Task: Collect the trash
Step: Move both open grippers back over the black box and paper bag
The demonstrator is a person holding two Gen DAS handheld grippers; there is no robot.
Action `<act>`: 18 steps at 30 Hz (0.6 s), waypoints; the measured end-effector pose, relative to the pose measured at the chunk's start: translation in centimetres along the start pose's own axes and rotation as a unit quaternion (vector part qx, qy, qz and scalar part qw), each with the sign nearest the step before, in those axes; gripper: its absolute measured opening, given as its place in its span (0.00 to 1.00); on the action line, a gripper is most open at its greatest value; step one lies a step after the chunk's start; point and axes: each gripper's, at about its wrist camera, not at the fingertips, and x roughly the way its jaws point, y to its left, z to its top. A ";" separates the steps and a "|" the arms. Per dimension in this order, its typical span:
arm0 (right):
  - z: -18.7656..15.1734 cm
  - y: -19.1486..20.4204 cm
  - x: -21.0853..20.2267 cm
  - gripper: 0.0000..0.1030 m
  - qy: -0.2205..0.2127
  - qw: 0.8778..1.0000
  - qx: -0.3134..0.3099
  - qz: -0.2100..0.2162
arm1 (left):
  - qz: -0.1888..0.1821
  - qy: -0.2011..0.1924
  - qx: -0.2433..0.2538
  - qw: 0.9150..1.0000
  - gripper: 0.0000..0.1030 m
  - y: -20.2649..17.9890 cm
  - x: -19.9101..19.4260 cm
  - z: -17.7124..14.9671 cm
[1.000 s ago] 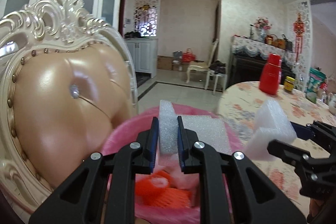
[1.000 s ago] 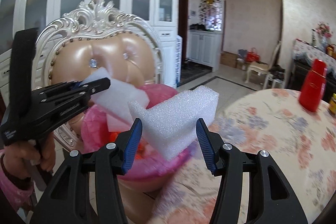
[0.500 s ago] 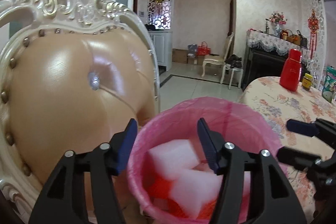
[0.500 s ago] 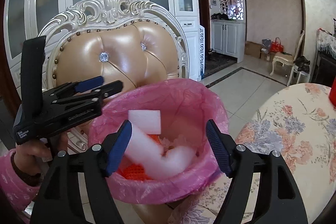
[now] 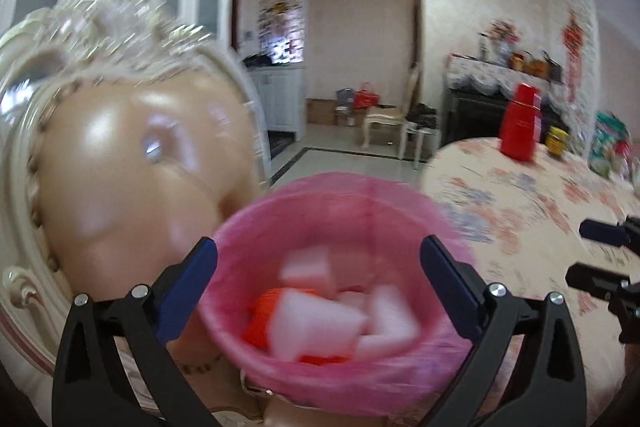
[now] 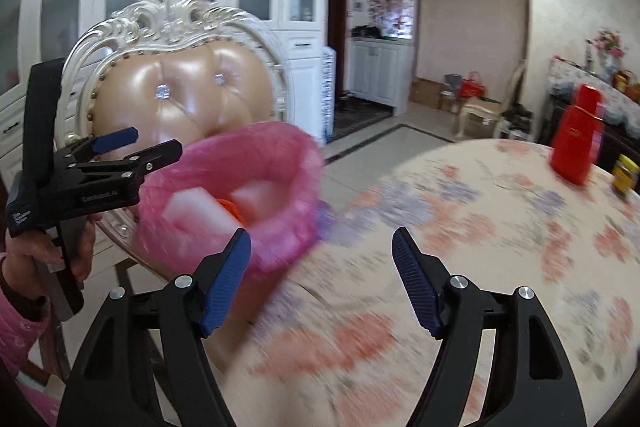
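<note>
Both your left gripper (image 5: 318,265) and right gripper (image 6: 322,255) have jaws apart and empty; the foam pieces (image 5: 320,319) lie in the pink-lined bin (image 6: 296,163) beside the table (image 6: 500,227) edge. Next, seek remaining trash.

White foam blocks (image 6: 200,213) and an orange item lie in a pink-lined bin (image 6: 276,151) beside an ornate chair (image 6: 180,83); the empty right gripper (image 6: 322,247) gapes above a floral tablecloth (image 6: 500,227), near the wide-apart left gripper (image 6: 138,143).
</note>
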 end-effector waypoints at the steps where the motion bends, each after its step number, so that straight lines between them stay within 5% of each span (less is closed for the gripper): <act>1: -0.4 -0.7 -1.0 0.69 -0.003 1.000 0.006 -0.010 | -0.010 -0.003 0.010 1.000 0.95 -1.3 -0.4 0.1; 8: -4.4 -6.1 -7.7 0.71 -0.012 0.994 0.061 -0.091 | -0.101 0.010 0.039 0.994 0.95 -9.5 -1.8 -0.2; 18: -10.7 -14.8 -17.6 0.75 -0.023 0.967 0.141 -0.213 | -0.252 0.029 0.106 0.962 0.95 -26.2 -4.8 -1.3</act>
